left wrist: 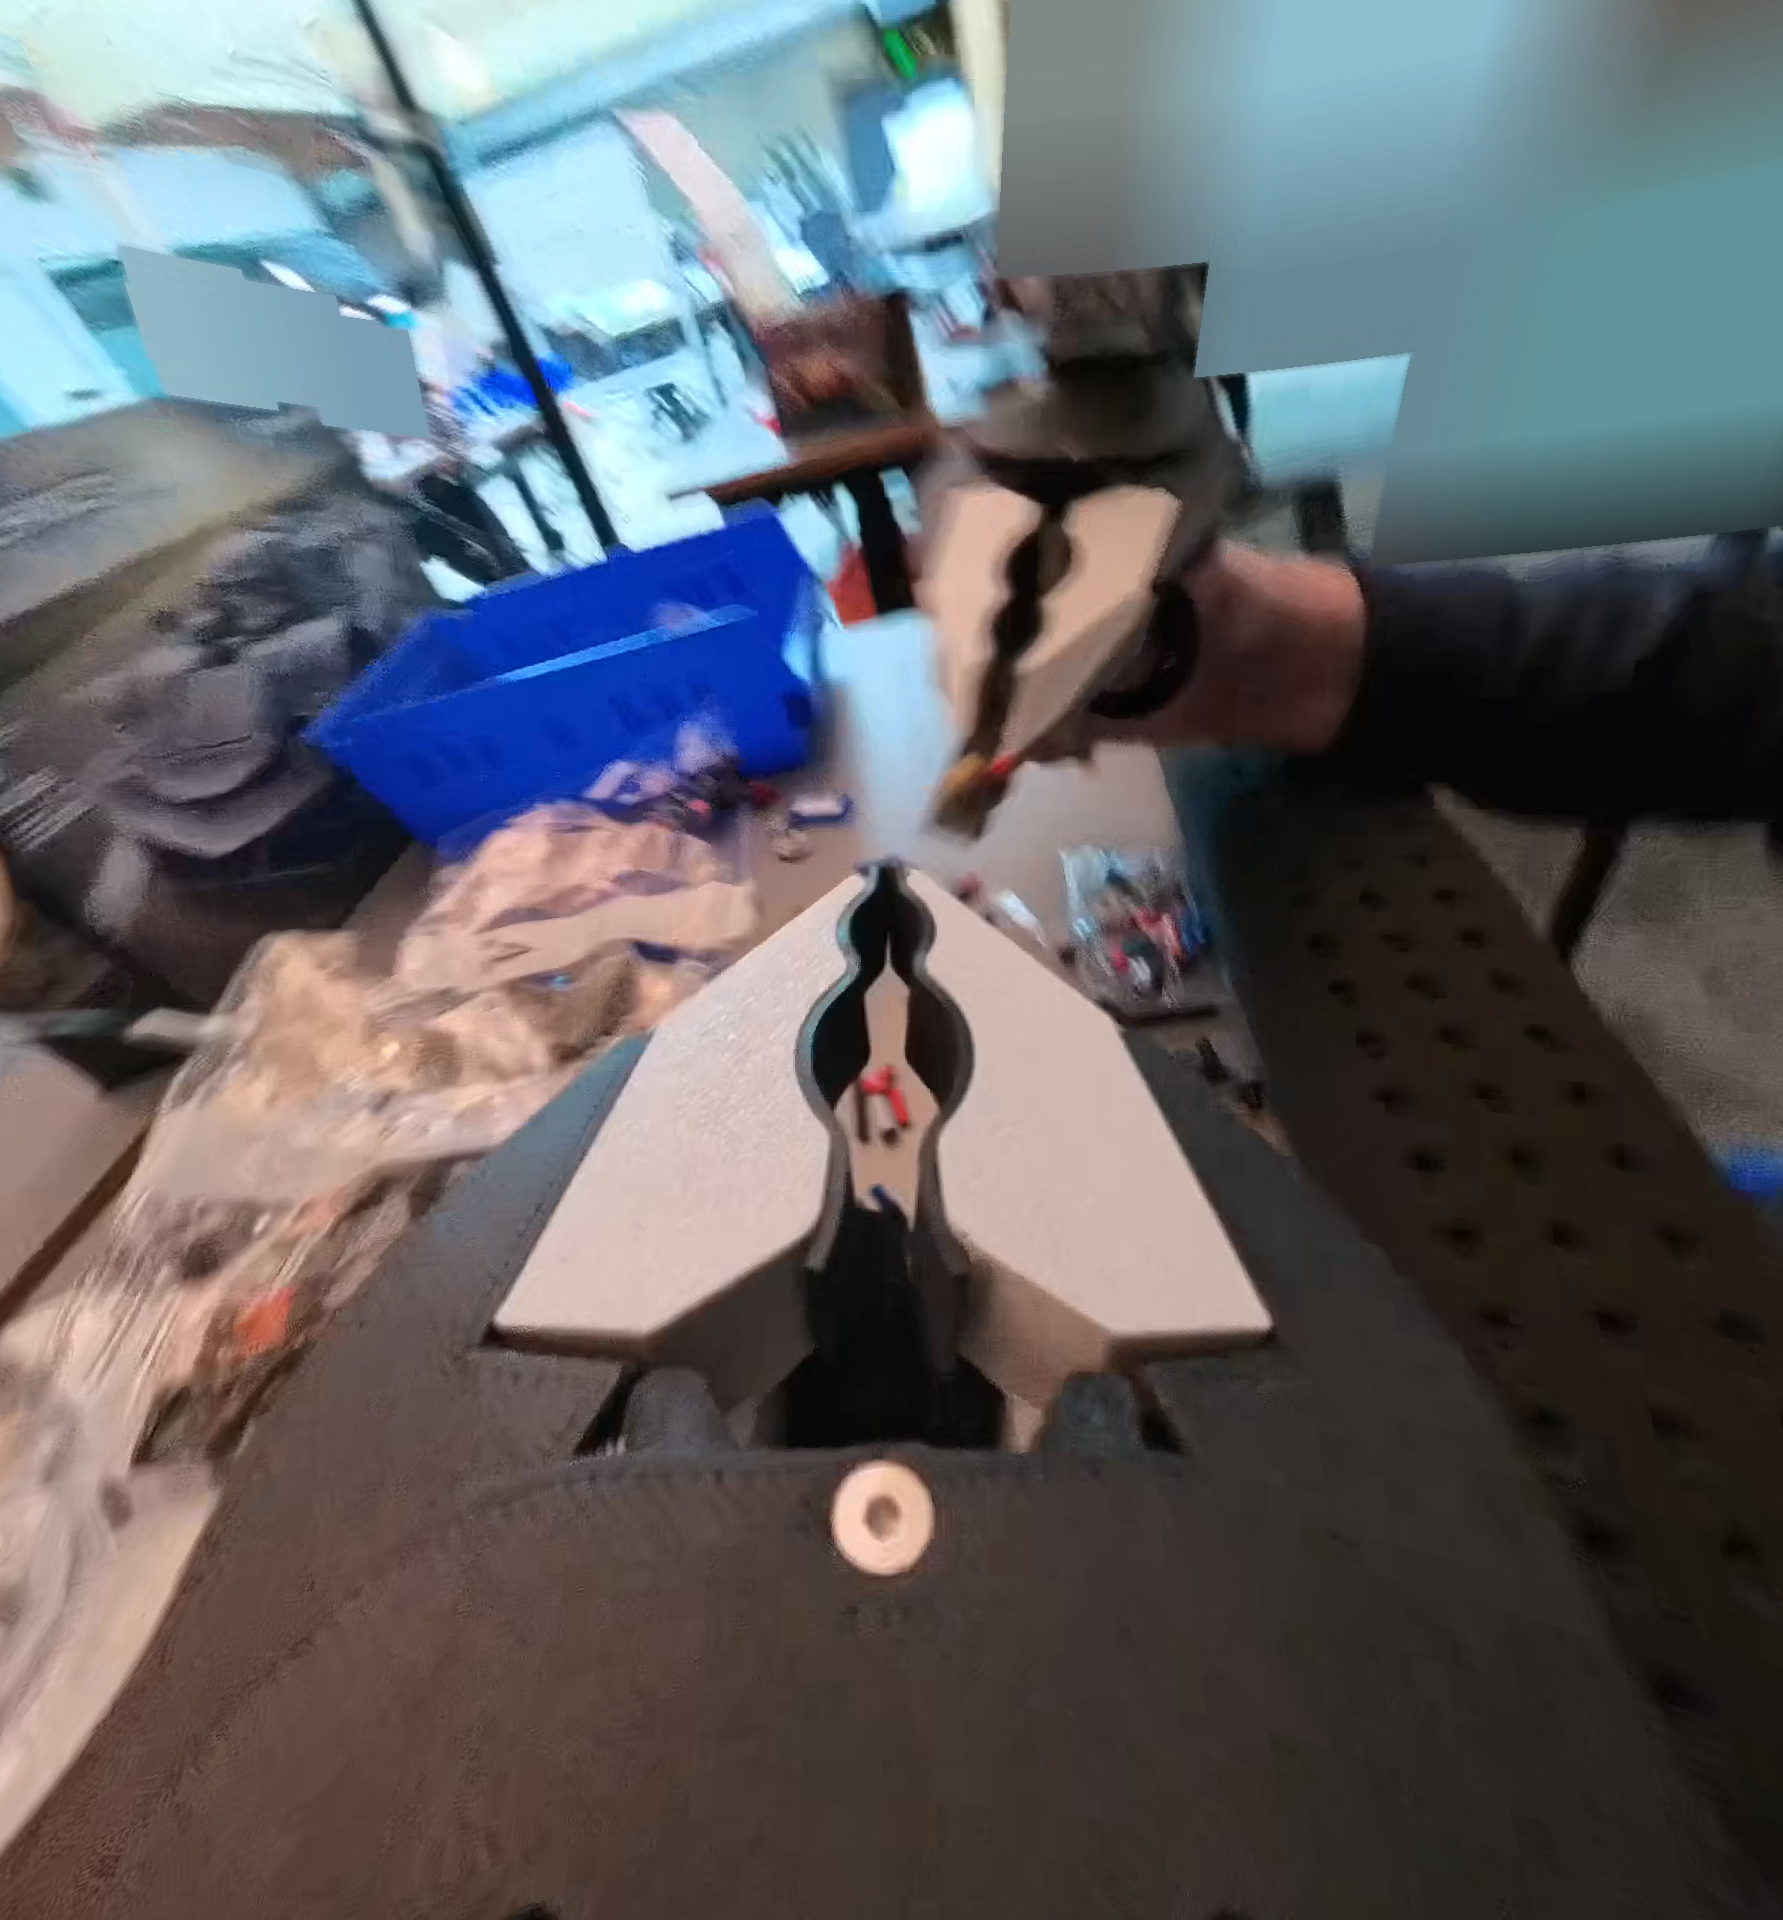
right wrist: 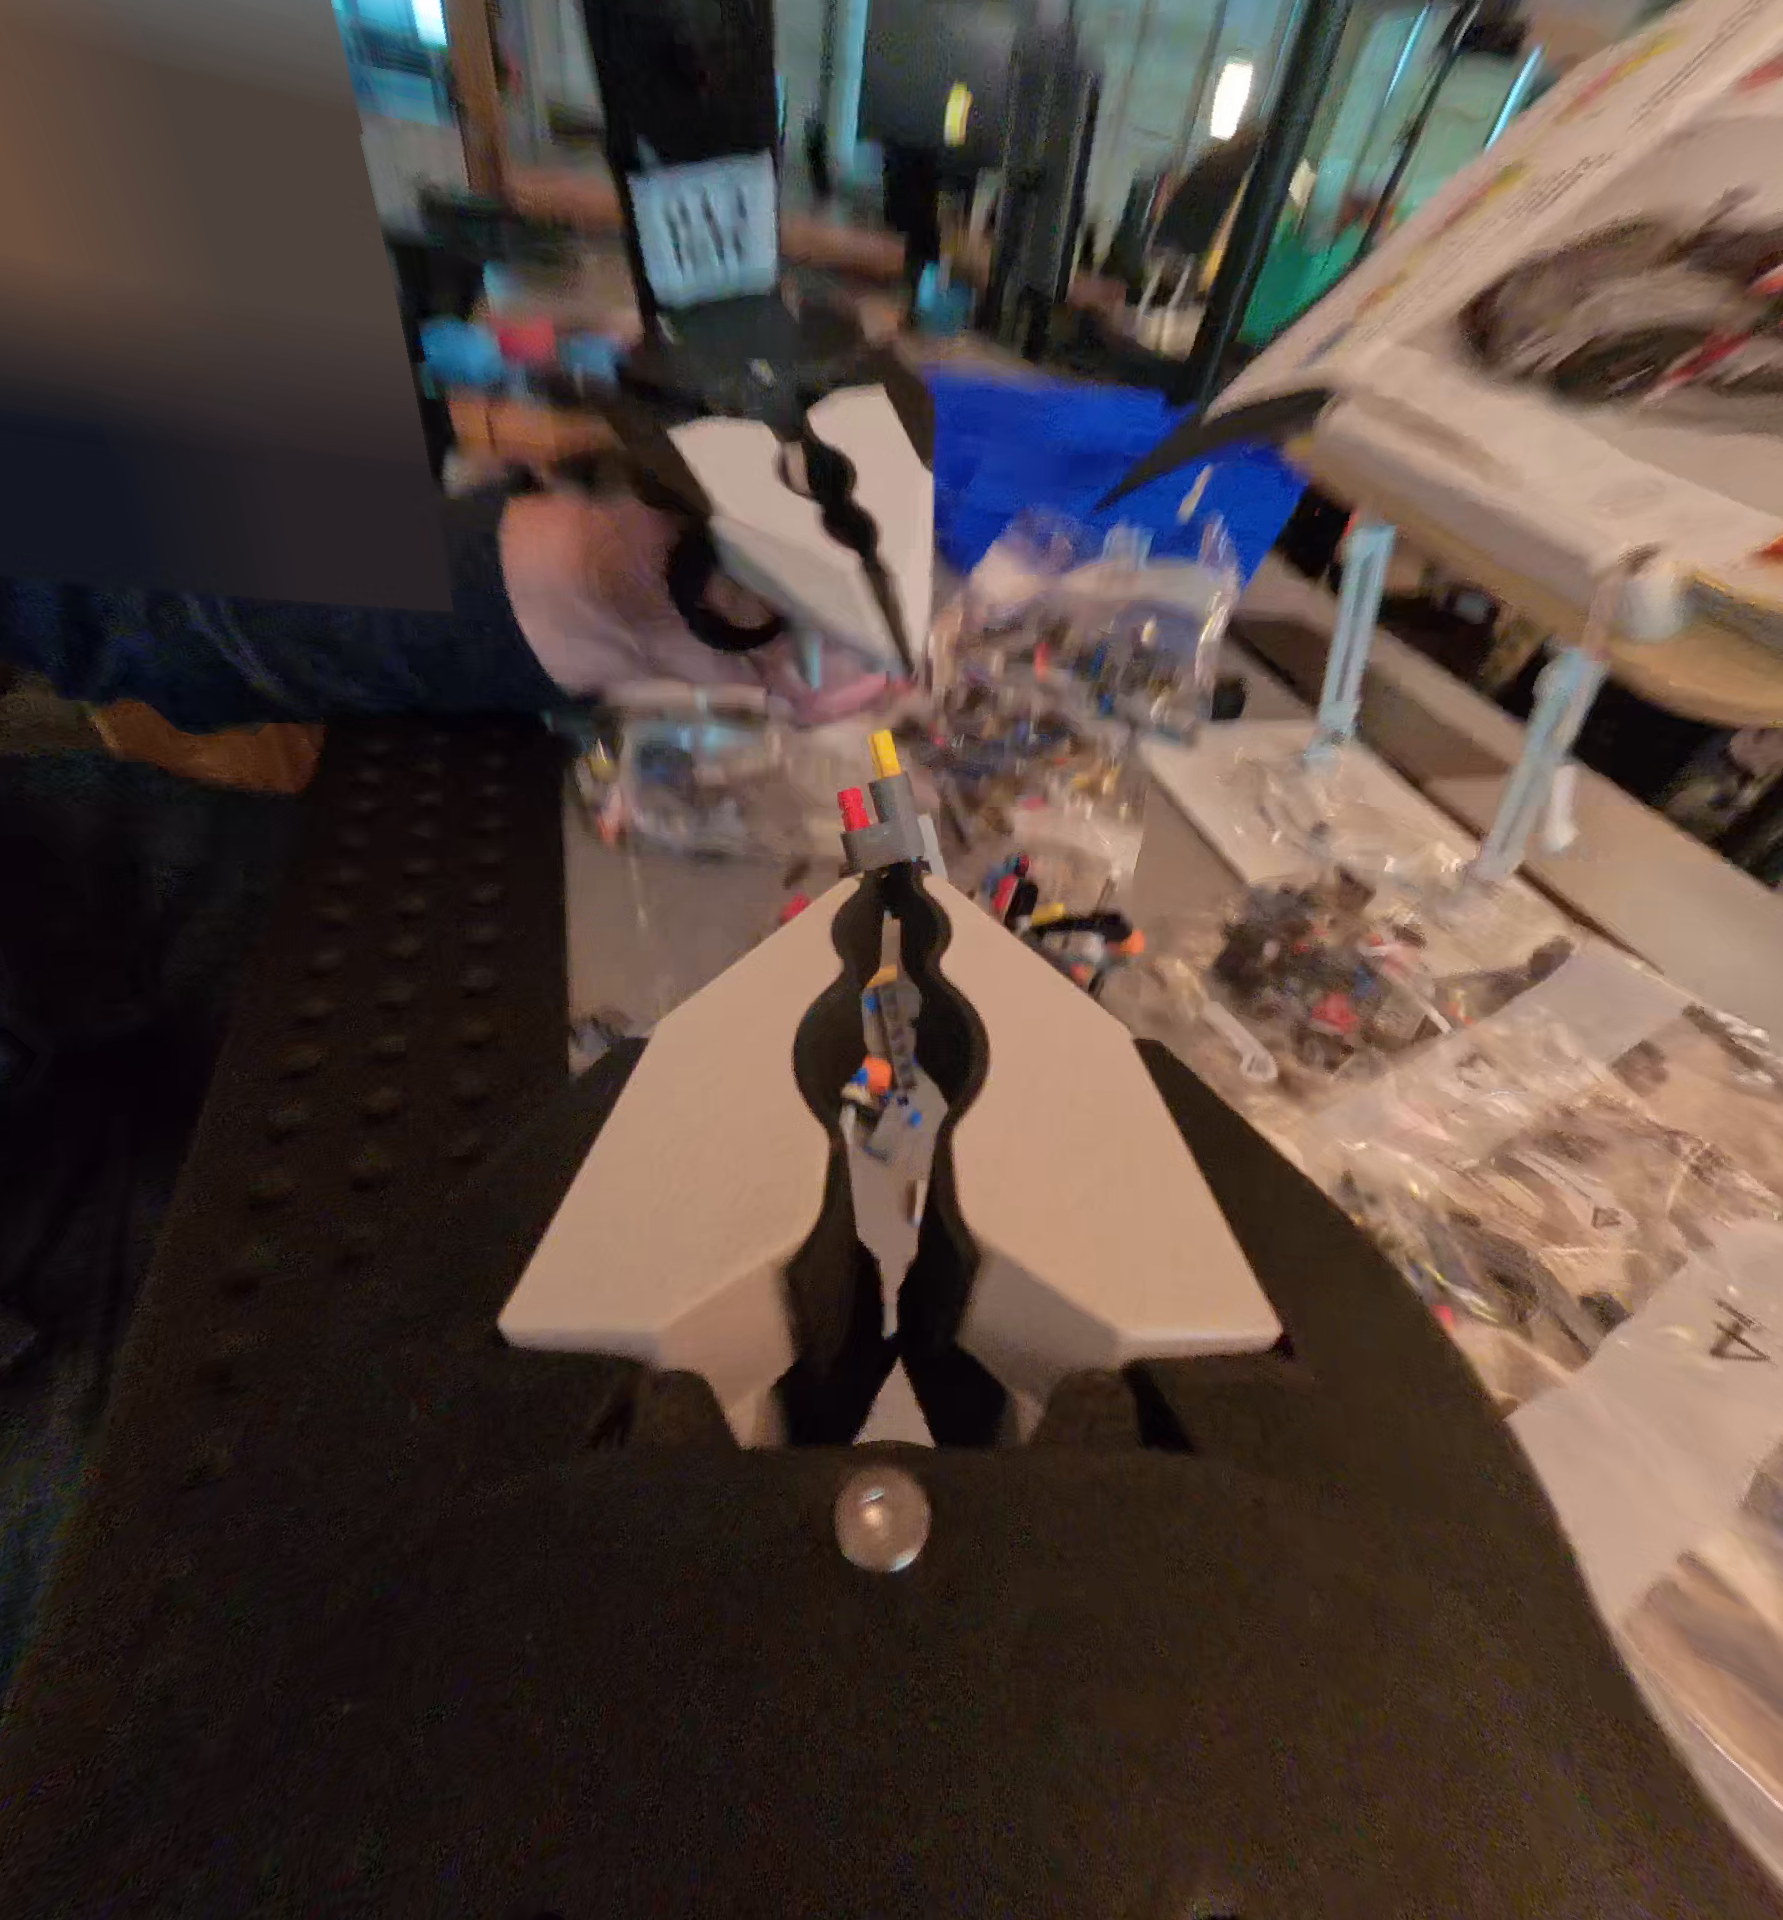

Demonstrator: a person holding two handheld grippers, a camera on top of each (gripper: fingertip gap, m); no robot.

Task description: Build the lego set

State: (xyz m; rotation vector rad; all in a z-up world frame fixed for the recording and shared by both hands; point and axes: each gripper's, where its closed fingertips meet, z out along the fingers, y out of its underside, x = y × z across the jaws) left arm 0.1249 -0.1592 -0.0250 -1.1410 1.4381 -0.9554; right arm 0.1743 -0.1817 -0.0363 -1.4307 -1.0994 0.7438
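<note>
Lego piece: a small grey block (right wrist: 885, 831) with a red peg and a yellow peg standing up from it, pinched at the very tip of the right gripper (right wrist: 889, 878), raised above the table.
Right gripper: its two white fingers (right wrist: 1048, 1143) are pressed close at the tip, nipping the grey block; in the left wrist view the same gripper (left wrist: 975, 805) hangs tilted downward above the table with a small blurred piece at its tip.
Left gripper: fingers (left wrist: 705, 1122) drawn together at the tip (left wrist: 885, 871); something tiny and dark may sit there, too blurred to tell.
Hands: one hand (left wrist: 1256, 649) with a dark sleeve grips the right tool; another hand (right wrist: 596, 592) grips the left tool.
Loose parts: small red, blue and black bits (right wrist: 1053, 925) lie scattered on the table just beyond the right gripper.
Bags: clear plastic bags (right wrist: 1095, 634) of parts lie farther back and to the right; crumpled bags (left wrist: 430, 997) lie left of the left gripper.
Bin: a blue bin (left wrist: 575, 675) stands behind the bags.
Booklet: an open booklet (right wrist: 1552, 343) rests on a stand, upper right.
Chair: a dark perforated seat (left wrist: 1469, 1091) sits beside the table.
</note>
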